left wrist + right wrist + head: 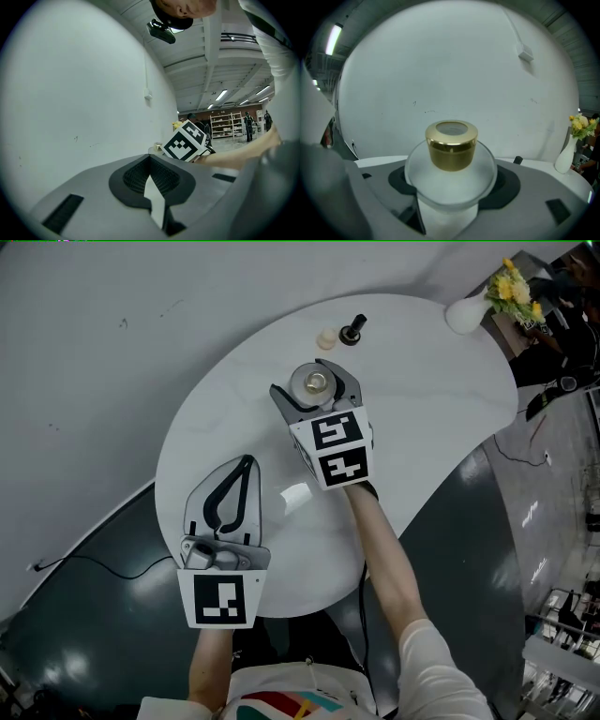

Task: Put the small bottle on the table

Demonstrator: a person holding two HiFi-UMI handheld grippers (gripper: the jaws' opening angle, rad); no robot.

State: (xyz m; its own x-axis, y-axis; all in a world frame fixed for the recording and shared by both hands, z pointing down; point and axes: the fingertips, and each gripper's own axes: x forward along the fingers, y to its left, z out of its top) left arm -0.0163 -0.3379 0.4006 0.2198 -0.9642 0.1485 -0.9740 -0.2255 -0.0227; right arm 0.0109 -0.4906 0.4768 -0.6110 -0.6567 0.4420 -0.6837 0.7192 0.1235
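The small bottle (451,161) is frosted glass with a gold cap (315,383) and stands upright. My right gripper (317,395) is shut on its body, one jaw on each side, over the far middle of the white round table (422,418). I cannot tell whether its base touches the tabletop. My left gripper (246,465) is over the table's near left part, shut with nothing between its fingers. From the left gripper view, that gripper (150,161) points at the right gripper's marker cube (184,142).
A small cream object (325,337) and a small black object (352,330) stand at the table's far edge. A white vase (464,313) with yellow flowers (512,285) stands at the far right. A light wall curves behind the table; dark floor lies around it.
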